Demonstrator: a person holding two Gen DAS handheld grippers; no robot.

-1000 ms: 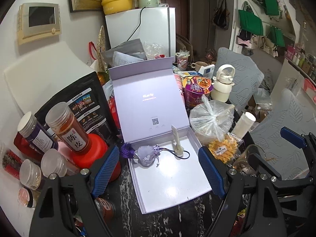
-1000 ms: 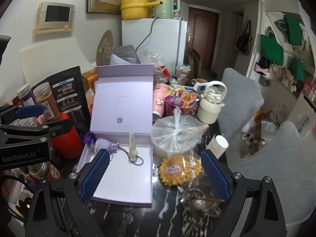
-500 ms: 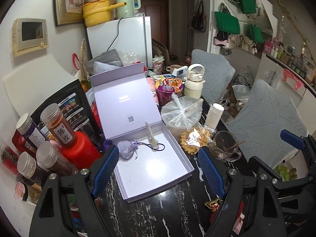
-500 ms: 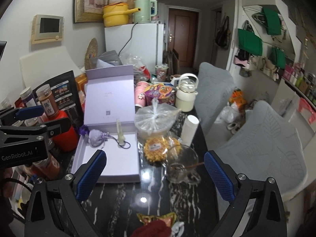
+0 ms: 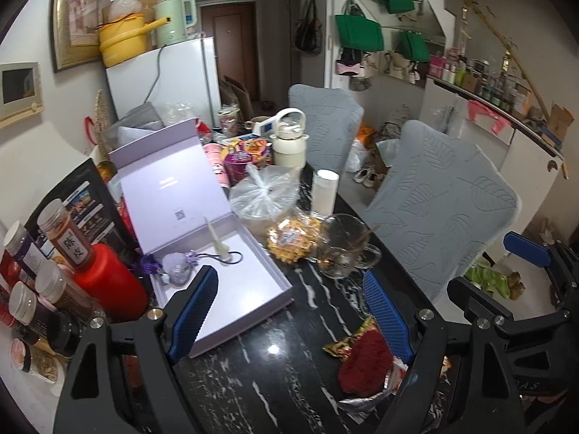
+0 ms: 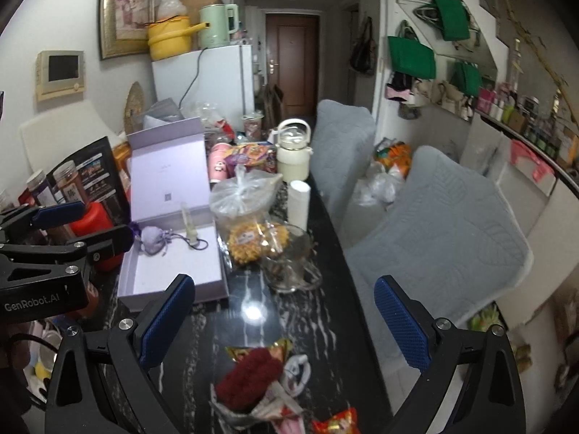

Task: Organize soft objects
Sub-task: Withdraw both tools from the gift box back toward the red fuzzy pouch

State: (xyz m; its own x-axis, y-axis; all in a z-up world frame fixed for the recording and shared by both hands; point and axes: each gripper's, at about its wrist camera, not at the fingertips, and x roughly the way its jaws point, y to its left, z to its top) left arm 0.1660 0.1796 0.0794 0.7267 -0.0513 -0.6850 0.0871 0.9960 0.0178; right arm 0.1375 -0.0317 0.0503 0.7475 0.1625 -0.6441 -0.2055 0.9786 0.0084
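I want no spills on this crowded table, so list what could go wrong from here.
1. The dark red knitted piece lies among loose wrappers; a grab by the open right tool could catch those too.
2. The glass mug sits between it and the open lilac box; a low carry might knock it.
3. The left tool hangs close beside; they could collide.
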